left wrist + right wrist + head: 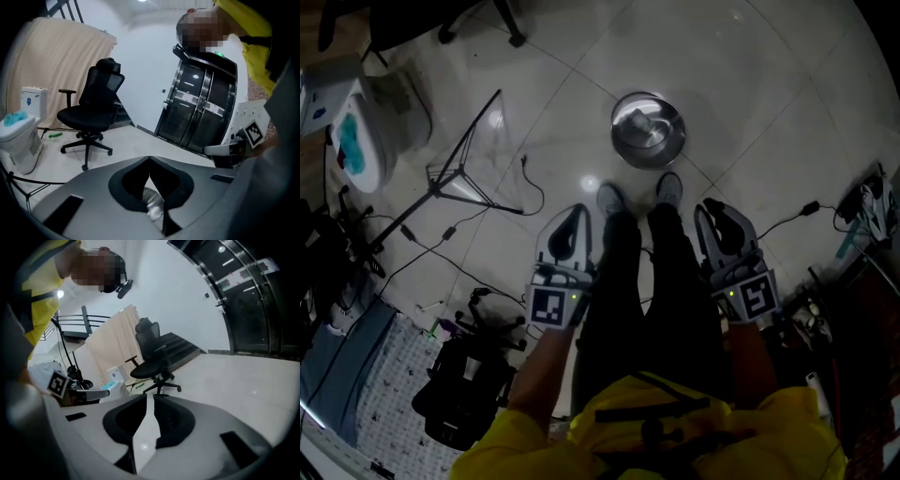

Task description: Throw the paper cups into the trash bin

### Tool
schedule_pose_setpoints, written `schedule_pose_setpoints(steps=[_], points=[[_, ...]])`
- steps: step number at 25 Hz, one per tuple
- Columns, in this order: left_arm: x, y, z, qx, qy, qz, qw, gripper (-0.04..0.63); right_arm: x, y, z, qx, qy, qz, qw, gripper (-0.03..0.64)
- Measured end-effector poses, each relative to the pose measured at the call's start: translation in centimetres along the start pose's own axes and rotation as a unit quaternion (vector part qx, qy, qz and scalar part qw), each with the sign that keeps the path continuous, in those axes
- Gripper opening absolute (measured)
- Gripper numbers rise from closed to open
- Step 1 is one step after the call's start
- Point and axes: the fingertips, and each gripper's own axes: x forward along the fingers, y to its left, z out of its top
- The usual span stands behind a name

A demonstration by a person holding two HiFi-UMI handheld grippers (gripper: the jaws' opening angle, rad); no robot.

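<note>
A round steel trash bin (648, 129) stands on the tiled floor just past the person's shoes. No paper cup shows in any view. My left gripper (575, 214) hangs by the person's left leg, pointing toward the bin; its jaws meet at the tips (149, 159) with nothing held, and a sliver of the bin's shiny metal (152, 206) shows below them. My right gripper (709, 208) hangs by the right leg. In the right gripper view its jaws (150, 397) stand a narrow gap apart with only floor between them.
A white toilet-like unit with blue contents (366, 131) sits at the far left, with a folded stand (459, 173) and cables on the floor beside it. A black office chair (93, 110) and dark glass doors (197, 108) stand further off. Black gear (464, 375) lies at the lower left.
</note>
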Motion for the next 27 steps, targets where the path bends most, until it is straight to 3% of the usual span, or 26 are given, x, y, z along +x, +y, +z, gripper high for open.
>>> schedule_pose_setpoints(steps=[2,8,12,22,24,27], points=[[-0.7,-0.6,0.9,0.007,-0.004,-0.002,1.0,0.003,-0.7,-0.1,0.2,0.002,0.002,-0.011,1.0,0.009],[-1.8,-0.8,0.9,0.007,0.001,-0.001,1.0,0.003,-0.6,0.0,0.4,-0.003,0.01,-0.02,1.0,0.006],[-1.8,-1.0,0.2,0.008,0.009,-0.006,0.9999,0.05,-0.1,-0.8,-0.1,0.007,0.024,-0.031,0.999,0.006],[-2.5,-1.2,0.1,-0.012,0.008,-0.007,0.9999,0.051,0.9,1.1,-0.3,0.007,0.036,-0.009,0.999,0.006],[-2.7,-1.6,0.2,-0.016,0.008,-0.011,0.9998,0.099,1.0,1.5,0.0,0.002,0.03,-0.005,1.0,0.006],[-2.9,-2.2,0.3,-0.019,0.008,-0.018,0.9996,0.101,0.8,2.0,0.1,-0.004,0.026,-0.001,1.0,0.006]])
